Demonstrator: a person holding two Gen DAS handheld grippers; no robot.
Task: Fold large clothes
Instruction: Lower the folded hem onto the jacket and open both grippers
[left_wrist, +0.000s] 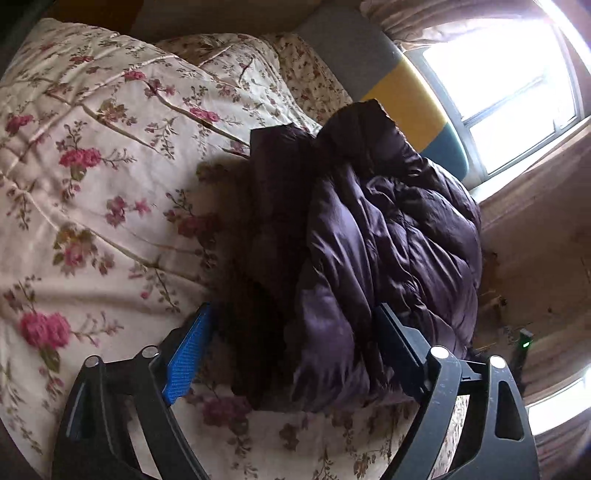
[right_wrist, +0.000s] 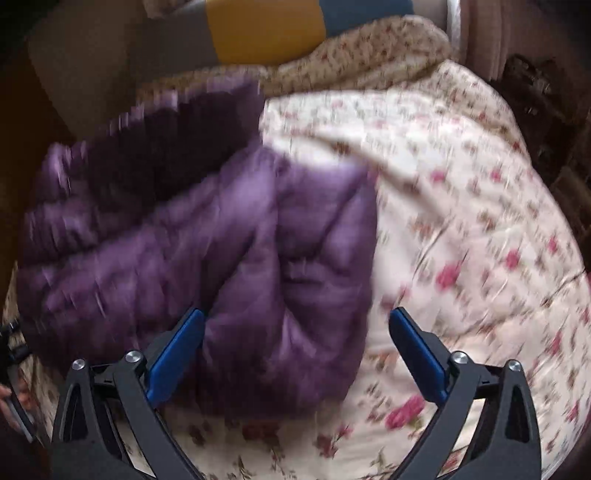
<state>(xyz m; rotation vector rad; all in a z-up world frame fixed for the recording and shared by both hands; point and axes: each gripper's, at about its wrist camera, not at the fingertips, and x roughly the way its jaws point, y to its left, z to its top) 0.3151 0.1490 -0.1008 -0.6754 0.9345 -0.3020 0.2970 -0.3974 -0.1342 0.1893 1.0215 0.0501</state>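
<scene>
A dark purple quilted puffer jacket (left_wrist: 388, 236) lies bundled in a rough fold on a bed covered by a cream quilt printed with pink flowers (left_wrist: 92, 177). In the left wrist view the jacket sits toward the window side of the bed, its shiny padded panels heaped on the right and a darker, flatter layer on the left. The left gripper (left_wrist: 295, 325) hangs over the near end of the jacket with its blue-padded fingers (left_wrist: 184, 365) set wide; the jacket's near edge appears between them, but the pads do not press on it. Behind the bed a padded headboard of grey, yellow and teal panels (left_wrist: 410, 99) stands against the wall beside a bright window (left_wrist: 509, 92) with a curtain. The right wrist view is motion-blurred. There the right gripper (right_wrist: 297, 317) also has its fingers (right_wrist: 173, 358) spread wide: the left one lies over the jacket's near corner, the right one over bare quilt, with nothing clamped. Whether the pad touches the fabric cannot be told through the blur.
</scene>
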